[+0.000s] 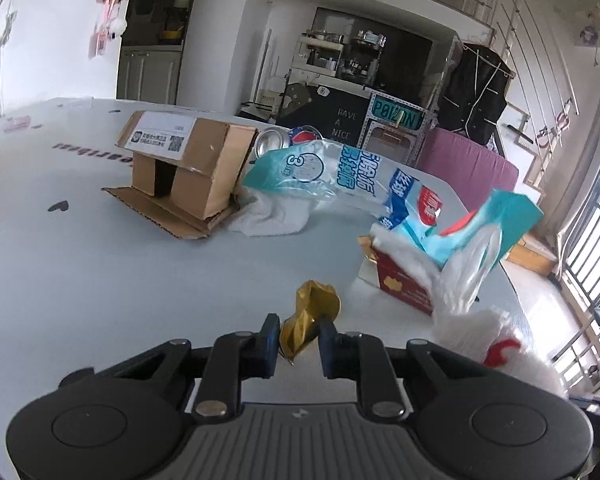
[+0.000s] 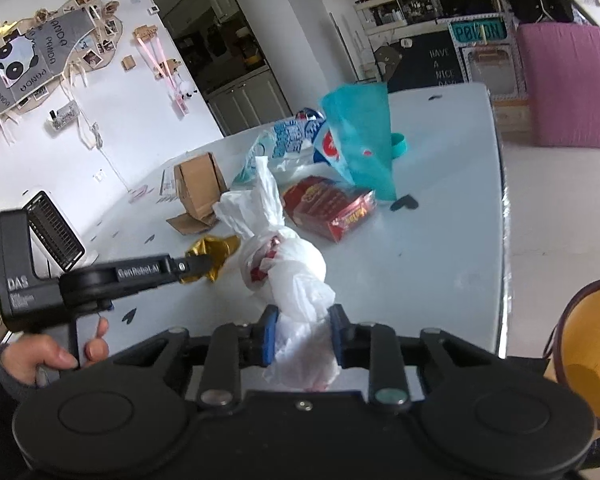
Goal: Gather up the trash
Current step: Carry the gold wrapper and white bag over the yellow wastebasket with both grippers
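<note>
Left wrist view shows the cardboard box (image 1: 180, 168) at the far left of the pale table (image 1: 80, 280), then a crushed drink can (image 1: 286, 138) behind a blue-and-white plastic wrapper (image 1: 320, 172), and the left gripper (image 1: 299, 344) low in the middle with its jaws pressed against the sides of a crumpled gold foil wrapper (image 1: 310, 320); the grip looks made, though only the wrapper's lower part sits between the pads. To the right lie a red carton (image 1: 400, 284), a teal packet (image 1: 496, 224) and a knotted white plastic bag (image 1: 464, 300). Right wrist view, again from the left, shows the person's hand (image 2: 56, 356) on the left tool, the foil at its tip, then the right gripper (image 2: 302, 334) clamped on the bag's twisted tail, and an orange bin (image 2: 588, 360) at the right edge, beside the table. Judging from this, both pieces should be lifted straight up before swinging right toward the bin, squeezing firmly: the foil could slip from a shallow bite, and the bag's swinging weight could drag nearby litter.
</note>
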